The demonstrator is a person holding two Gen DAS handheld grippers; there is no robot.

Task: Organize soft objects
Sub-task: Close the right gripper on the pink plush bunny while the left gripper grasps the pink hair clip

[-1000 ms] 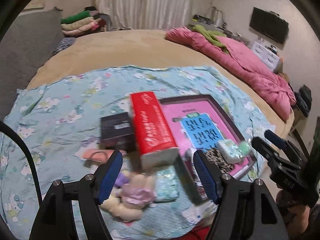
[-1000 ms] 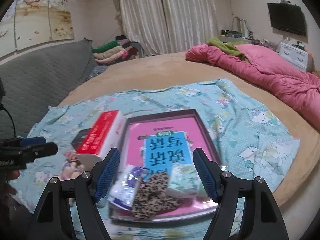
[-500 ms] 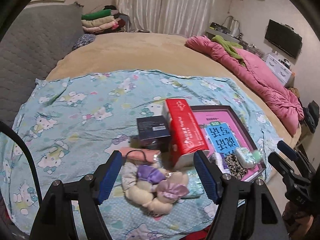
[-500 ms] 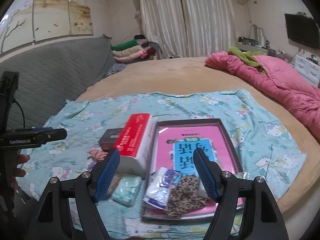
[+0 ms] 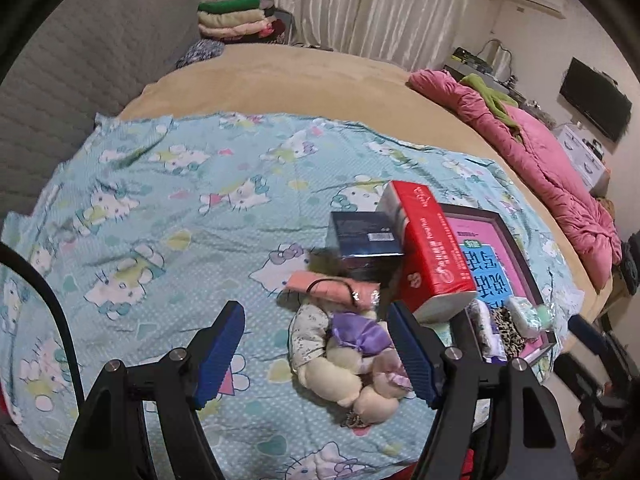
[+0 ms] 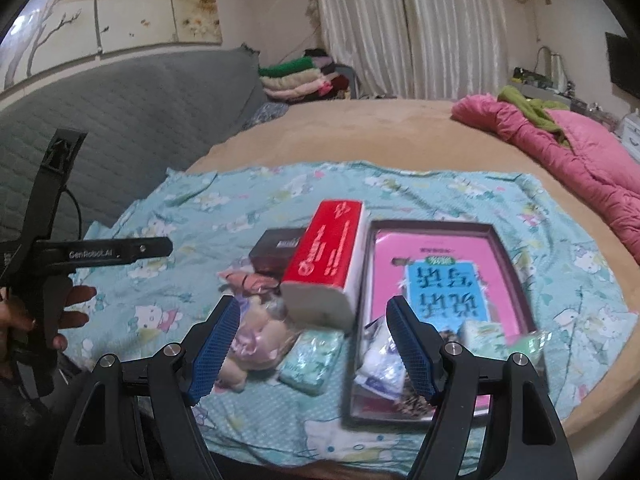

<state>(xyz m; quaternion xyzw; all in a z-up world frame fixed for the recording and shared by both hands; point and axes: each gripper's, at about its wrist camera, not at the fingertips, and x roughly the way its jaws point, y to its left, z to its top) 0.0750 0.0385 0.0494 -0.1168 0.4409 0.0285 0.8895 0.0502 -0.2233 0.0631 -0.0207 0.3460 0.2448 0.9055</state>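
A plush toy [image 5: 344, 356] with purple bows lies on the Hello Kitty sheet [image 5: 160, 216], beside a red tissue pack [image 5: 432, 252], a dark box [image 5: 366, 238] and a pink pouch [image 5: 332, 286]. A dark tray [image 6: 506, 264] holds a pink book, a leopard-print cloth [image 5: 508, 326] and small soft packs. A teal pack [image 6: 314, 358] lies beside the tray. My left gripper [image 5: 320, 354] is open and empty, just left of the plush. My right gripper [image 6: 312, 346] is open and empty, above the teal pack and the plush toy [image 6: 252, 340].
A pink quilt [image 5: 552, 172] lies along the bed's right side. Folded clothes [image 5: 236, 20] are stacked at the far end. A grey padded headboard [image 6: 120, 120] runs along the left. The left gripper's handle [image 6: 48, 248] shows at the left of the right wrist view.
Both grippers have pulled back and swung left. The objects now sit further right and lower in the left wrist view. Nothing has been grasped.
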